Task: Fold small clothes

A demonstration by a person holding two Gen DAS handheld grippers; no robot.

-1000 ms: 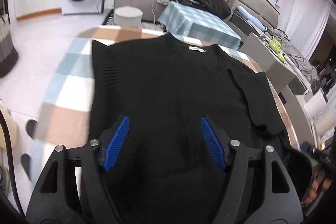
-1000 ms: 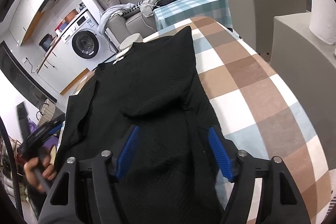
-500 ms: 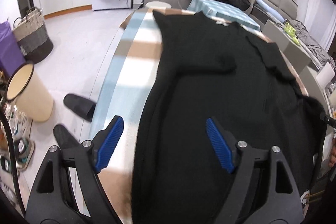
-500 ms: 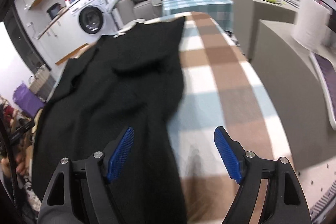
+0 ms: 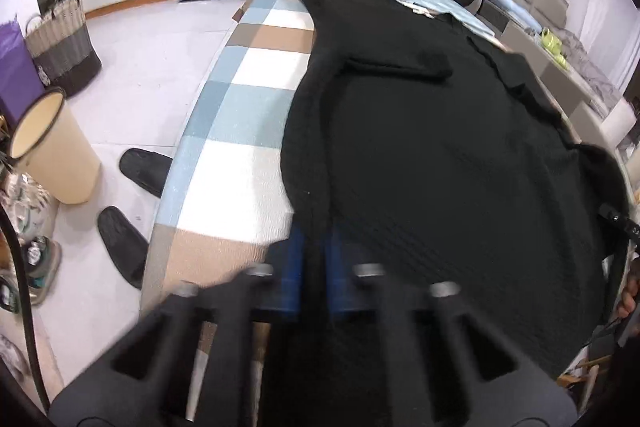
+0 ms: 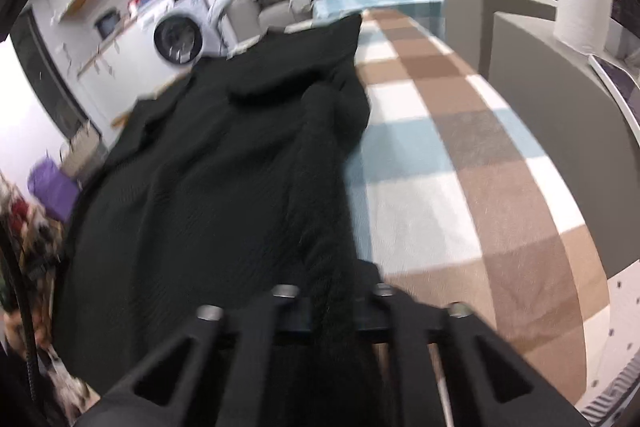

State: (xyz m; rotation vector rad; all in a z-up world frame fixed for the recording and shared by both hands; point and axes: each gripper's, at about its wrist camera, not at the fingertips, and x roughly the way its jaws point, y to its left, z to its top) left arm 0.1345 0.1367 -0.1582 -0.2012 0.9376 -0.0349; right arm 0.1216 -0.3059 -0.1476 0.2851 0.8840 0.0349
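While pinched: black sweater (image 5: pixel 440 155) hem

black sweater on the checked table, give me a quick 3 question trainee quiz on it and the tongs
1. True or false: the left tongs are shut on the near edge of the black sweater.
2. In the right wrist view, the bare checked tablecloth lies on which side of the sweater? A picture's left, B picture's right.
3. What do the right tongs grip?

Key: 1 true; 2 B; 3 the sweater's near edge.
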